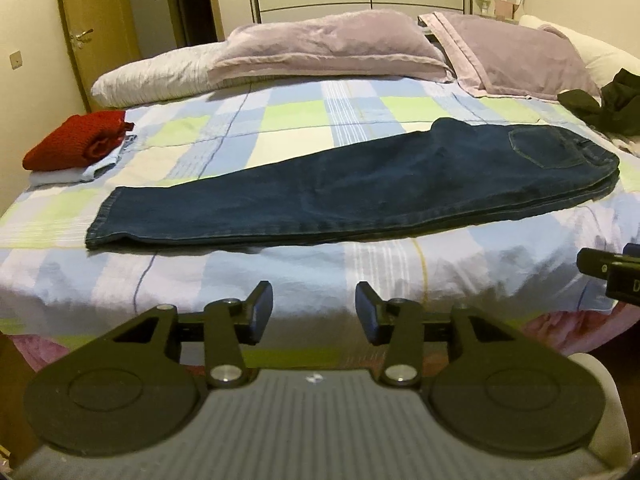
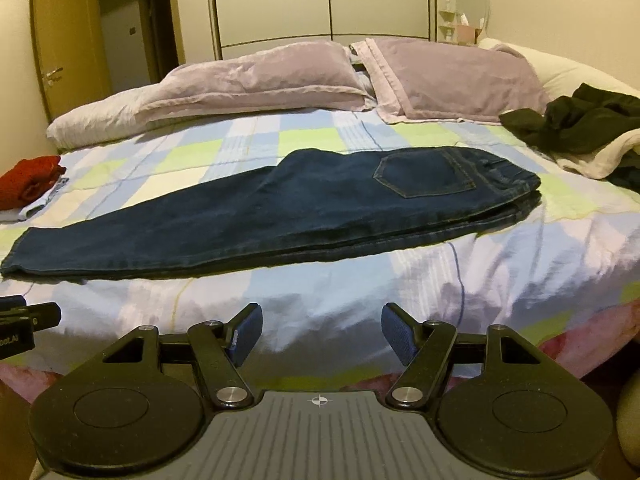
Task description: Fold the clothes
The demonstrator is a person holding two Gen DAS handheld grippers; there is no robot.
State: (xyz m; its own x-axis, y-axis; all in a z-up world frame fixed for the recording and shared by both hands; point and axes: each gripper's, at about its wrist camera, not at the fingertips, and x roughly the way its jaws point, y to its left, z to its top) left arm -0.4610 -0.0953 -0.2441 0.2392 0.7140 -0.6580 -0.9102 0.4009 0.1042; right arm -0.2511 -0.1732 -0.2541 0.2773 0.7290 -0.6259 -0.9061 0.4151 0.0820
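Dark blue jeans [image 1: 352, 188] lie folded in half lengthwise on the checked bedspread [image 1: 280, 120], leg hem to the left, waist and back pocket to the right. They also show in the right wrist view [image 2: 280, 216]. My left gripper [image 1: 315, 310] is open and empty, held back off the bed's near edge, in front of the jeans. My right gripper [image 2: 322, 332] is open and empty, also held off the near edge. The right gripper's side shows at the right edge of the left wrist view [image 1: 612, 272].
A folded red sweater [image 1: 76, 140] on a light blue folded garment [image 1: 80, 172] sits at the bed's left. A heap of dark clothes [image 2: 580, 124] and a cream garment [image 2: 600, 156] lie at the right. Lilac pillows [image 1: 328, 48] line the head.
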